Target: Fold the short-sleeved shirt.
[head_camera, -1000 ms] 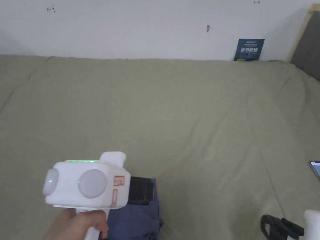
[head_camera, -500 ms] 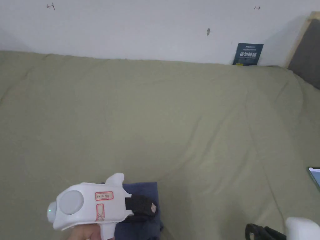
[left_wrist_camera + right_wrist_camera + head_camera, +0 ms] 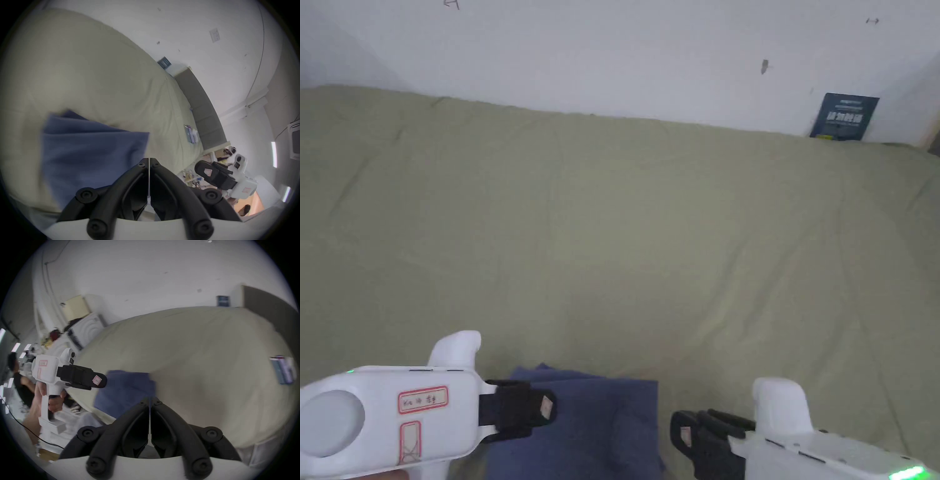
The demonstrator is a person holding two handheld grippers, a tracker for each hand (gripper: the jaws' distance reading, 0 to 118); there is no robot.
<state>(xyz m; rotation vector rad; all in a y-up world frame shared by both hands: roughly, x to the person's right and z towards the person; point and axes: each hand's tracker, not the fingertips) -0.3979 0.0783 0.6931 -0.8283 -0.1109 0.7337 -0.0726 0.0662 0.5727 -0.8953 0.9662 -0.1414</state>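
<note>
At the bed's (image 3: pixel 650 206) near edge, the folded shirt (image 3: pixel 594 425) is lying between my left tool (image 3: pixel 540 409) and right tool (image 3: pixel 684 434), both pressed together, empty; folding is seemingly finishing, needing only tidying.

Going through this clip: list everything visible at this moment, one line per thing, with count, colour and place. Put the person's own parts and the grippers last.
shirt: one, blue, folded into a compact stack at the near edge of the bed.
bed sheet: one, olive green, covering the bed.
wall: one, white, behind the bed.
sign: one, dark blue, leaning on the wall at the bed's far right corner.
headboard: one, grey padded, along the bed's right end.
flat items: a few, blue and white, on the sheet toward the right; blurred.
hand: one, holding the left gripper's handle.
left gripper: one, white body, black jaws closed, over the shirt's left part.
right gripper: one, white body, black jaws closed, just right of the shirt.
</note>
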